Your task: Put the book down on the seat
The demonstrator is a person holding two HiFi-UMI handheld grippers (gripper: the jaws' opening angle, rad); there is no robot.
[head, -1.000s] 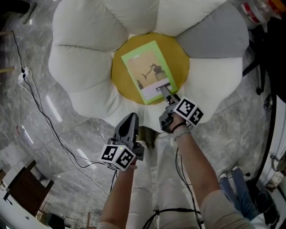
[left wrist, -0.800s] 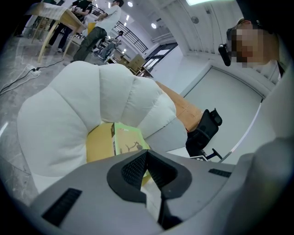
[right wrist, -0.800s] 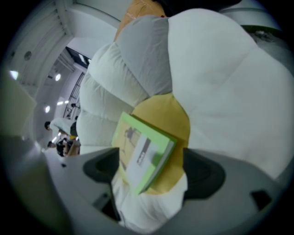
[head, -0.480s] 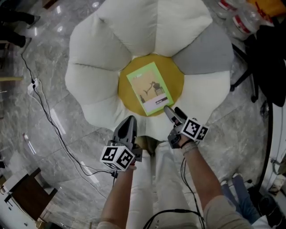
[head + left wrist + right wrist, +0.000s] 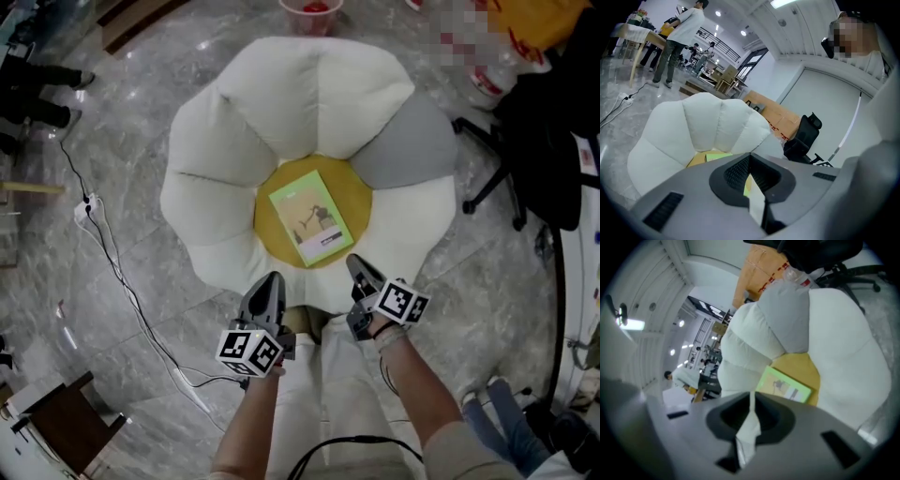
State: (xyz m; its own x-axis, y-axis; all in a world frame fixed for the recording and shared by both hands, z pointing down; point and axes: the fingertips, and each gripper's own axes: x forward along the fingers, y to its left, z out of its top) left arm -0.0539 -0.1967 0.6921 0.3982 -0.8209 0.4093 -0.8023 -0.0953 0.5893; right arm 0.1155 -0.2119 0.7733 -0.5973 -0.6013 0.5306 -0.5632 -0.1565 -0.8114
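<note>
My left gripper (image 5: 270,281) hangs closed and empty near the white flower-shaped cushion seat (image 5: 281,103). The thin green-covered book (image 5: 311,217) lies flat on its yellow centre (image 5: 367,199). My right gripper (image 5: 357,268) has just been closing, on nothing.

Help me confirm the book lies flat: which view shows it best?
Head view: the book lies flat on the yellow centre of the seat, all edges visible. Right gripper view shows it slanted, near corner hidden. Left gripper view shows only a sliver.
</note>
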